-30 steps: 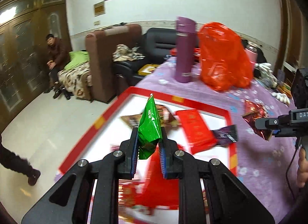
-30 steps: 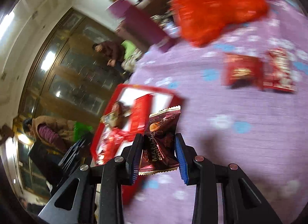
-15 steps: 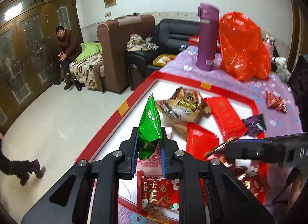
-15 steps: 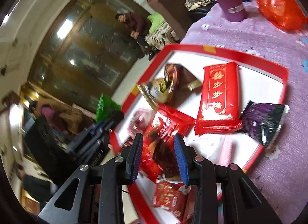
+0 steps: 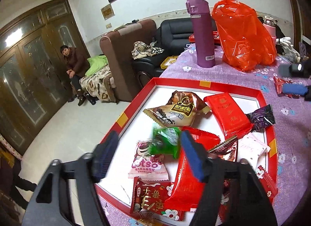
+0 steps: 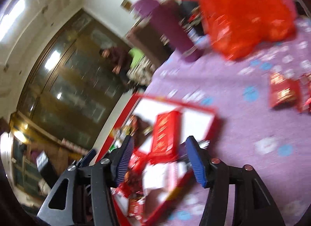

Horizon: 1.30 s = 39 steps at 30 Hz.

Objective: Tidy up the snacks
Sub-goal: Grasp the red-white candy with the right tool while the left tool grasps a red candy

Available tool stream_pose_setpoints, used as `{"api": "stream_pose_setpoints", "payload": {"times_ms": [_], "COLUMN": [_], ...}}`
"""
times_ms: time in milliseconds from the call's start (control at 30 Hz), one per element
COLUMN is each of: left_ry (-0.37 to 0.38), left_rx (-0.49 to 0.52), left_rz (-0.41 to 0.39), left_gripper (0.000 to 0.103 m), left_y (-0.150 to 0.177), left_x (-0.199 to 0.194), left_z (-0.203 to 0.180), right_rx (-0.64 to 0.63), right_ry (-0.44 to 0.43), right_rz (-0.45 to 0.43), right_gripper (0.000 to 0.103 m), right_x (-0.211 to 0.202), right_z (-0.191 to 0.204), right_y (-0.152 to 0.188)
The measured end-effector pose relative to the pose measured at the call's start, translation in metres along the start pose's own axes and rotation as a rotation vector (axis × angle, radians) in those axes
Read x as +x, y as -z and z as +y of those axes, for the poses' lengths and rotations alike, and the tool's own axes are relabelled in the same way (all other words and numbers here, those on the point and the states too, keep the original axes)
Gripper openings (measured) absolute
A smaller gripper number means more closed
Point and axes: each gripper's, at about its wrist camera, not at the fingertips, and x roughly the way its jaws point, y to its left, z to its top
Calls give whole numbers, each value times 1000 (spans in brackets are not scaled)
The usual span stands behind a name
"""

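A red-rimmed white tray [image 5: 204, 84] on the purple tablecloth holds several snack packets. My left gripper [image 5: 147, 154] is open above the tray's near side, and a blurred green packet [image 5: 165, 142] lies loose between its fingers over the other snacks. My right gripper [image 6: 161, 160] is open and empty above the tray [image 6: 194, 109]; the view is blurred. Its tip also shows at the right edge of the left wrist view [image 5: 295, 89]. Two red packets [image 6: 281, 92] lie on the cloth right of the tray.
A purple flask [image 5: 203, 33] and an orange plastic bag [image 5: 243, 33] stand behind the tray. The table edge runs along the tray's left side. A sofa, an armchair and a seated person [image 5: 72, 60] are beyond it.
My left gripper opened and let go of the green packet, which dropped into the tray. My right gripper opened wider and pulled back from the tray, empty.
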Motion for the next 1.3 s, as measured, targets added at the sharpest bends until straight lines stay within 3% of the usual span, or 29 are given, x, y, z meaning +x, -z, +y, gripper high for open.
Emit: {"api": "stream_pose_setpoints", "payload": {"times_ms": [233,433,733,1033,1167,1300], "left_ry": [-19,-6,-1,106,131,176], "left_rx": [29,45,78,171,217,246], "left_rz": [12,32,28,-44,-40,-20], "left_gripper": [77,77,77,84,84,84], "left_y": [-2,-5,-14,-45,-51,-53], "left_x": [-1,-1,-4,-19,-20,-22], "left_z": [-10,-24,-40,-90,-113,-132], "right_rx": [197,341,385,399,380,297], "right_ry": [96,110,139,244,278,373], "right_rz": [-181,-214,-222,-243,-239,-226], "right_gripper": [67,67,67,68,68,66], "right_x": [-56,-71,-76,-72,-63,-49], "right_z": [-80,-121,-135,-163,-169,-165], "right_y": [-22,-26,-22,-29,-33,-37]}}
